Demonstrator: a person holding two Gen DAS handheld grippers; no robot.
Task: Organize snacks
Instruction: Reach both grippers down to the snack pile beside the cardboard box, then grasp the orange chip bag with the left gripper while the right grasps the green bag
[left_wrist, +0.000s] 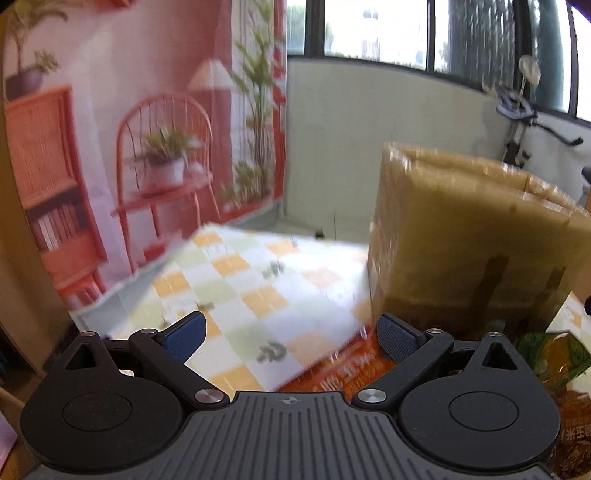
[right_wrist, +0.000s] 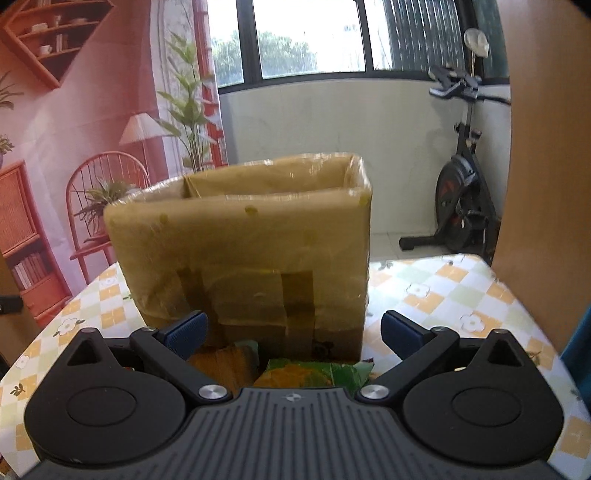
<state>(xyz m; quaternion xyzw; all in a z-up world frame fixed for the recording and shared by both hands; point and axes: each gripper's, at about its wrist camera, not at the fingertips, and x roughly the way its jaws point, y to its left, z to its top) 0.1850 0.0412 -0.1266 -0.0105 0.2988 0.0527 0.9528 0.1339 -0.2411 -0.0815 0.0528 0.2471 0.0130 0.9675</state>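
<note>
A tall open cardboard box (right_wrist: 243, 254) wrapped in tape stands on the checkered tablecloth (right_wrist: 443, 295); in the left wrist view the box (left_wrist: 472, 229) is on the right. My right gripper (right_wrist: 291, 332) is open just in front of the box, above a green and orange snack bag (right_wrist: 314, 373) and a brown one (right_wrist: 221, 365). My left gripper (left_wrist: 291, 334) is open over an orange snack bag (left_wrist: 343, 373) lying at the box's foot. Another green and orange bag (left_wrist: 557, 365) lies to its right. Nothing sits between either pair of fingers.
The tablecloth (left_wrist: 240, 288) runs left of the box to the table edge. An exercise bike (right_wrist: 461, 192) stands behind the table at the right, by the window wall. A printed backdrop (right_wrist: 92, 129) hangs at the left. A brown panel (right_wrist: 546, 166) rises at the right.
</note>
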